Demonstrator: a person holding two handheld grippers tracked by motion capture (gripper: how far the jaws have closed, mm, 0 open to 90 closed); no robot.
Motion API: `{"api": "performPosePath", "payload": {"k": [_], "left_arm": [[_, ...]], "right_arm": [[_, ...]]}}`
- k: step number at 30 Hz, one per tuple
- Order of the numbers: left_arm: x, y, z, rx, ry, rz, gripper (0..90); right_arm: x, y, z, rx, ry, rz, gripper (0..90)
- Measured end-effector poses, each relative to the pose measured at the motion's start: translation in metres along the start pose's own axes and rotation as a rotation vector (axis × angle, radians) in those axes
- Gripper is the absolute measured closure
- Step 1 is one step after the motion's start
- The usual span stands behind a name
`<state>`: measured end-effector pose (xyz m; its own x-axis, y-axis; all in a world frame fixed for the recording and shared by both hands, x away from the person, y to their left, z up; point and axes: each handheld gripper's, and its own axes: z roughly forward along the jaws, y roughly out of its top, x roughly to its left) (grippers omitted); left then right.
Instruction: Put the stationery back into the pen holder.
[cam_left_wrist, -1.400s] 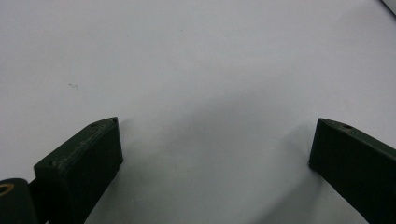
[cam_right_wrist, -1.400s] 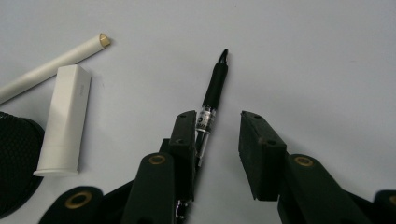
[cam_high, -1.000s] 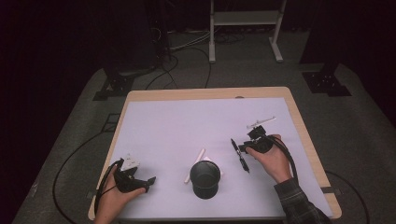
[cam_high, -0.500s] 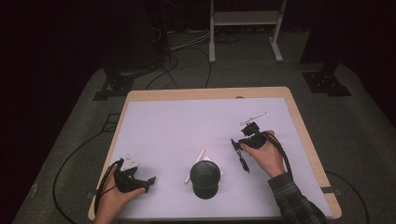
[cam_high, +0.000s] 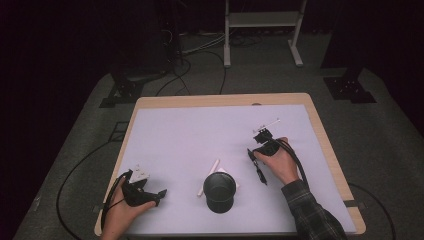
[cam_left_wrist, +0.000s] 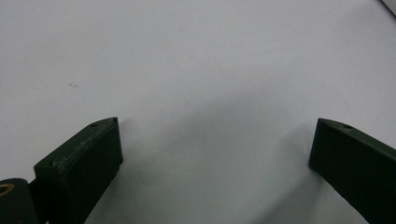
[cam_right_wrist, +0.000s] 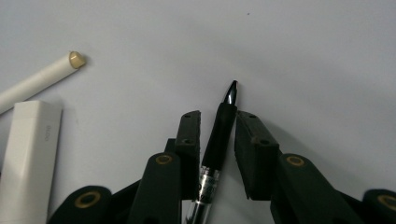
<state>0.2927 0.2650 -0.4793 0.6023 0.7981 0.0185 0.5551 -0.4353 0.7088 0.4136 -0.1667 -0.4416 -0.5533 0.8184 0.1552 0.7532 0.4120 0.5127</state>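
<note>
The right gripper's (cam_right_wrist: 217, 122) fingers (cam_right_wrist: 189, 140) are closed around a black pen (cam_right_wrist: 219, 135), one pad on each side of its rubber grip; the tip pokes out past the fingers just above the white surface (cam_right_wrist: 303, 56). In the right gripper view a white stick with a tan end (cam_right_wrist: 44, 79) lies off to the left, and a white rectangular block (cam_right_wrist: 28, 158) lies just beside it, nearer the camera. In the high view the right gripper (cam_high: 257, 167) sits in the person's right hand (cam_high: 277, 160) at the right middle of the surface (cam_high: 200, 130), with the pen (cam_high: 259, 172) pointing back toward the person. A plaid sleeve (cam_high: 312, 215) runs off the bottom edge, and the cable loops around the hand.

The left gripper's (cam_left_wrist: 215, 140) fingers (cam_left_wrist: 81, 158) stand wide apart with nothing between them, only bare white surface below. In the high view the left gripper (cam_high: 155, 194) is held by the left hand (cam_high: 122, 210) at the near left corner, its fingers pointing right.

Between the two hands, near the front edge, stands a dark round cup (cam_high: 219, 191), upright and open at the top. A white stick (cam_high: 209, 176) lies on the surface just beside its left rim, angled away, and something white shows at the cup's far right side. Well apart from these, a thin white rod (cam_high: 270, 122) lies just beyond the right gripper.

The surface rests on a wooden top (cam_high: 327, 150), on a grey floor (cam_high: 380, 130) with black cables trailing.
</note>
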Motion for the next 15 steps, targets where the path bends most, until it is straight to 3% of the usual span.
{"api": "performPosePath", "payload": {"k": [15], "left_arm": [[0.0,0.0,0.0,0.001,0.0,0.003,1.4]], "right_arm": [[0.0,0.01,0.012,0.055,-0.028,-0.023,70.5]]}}
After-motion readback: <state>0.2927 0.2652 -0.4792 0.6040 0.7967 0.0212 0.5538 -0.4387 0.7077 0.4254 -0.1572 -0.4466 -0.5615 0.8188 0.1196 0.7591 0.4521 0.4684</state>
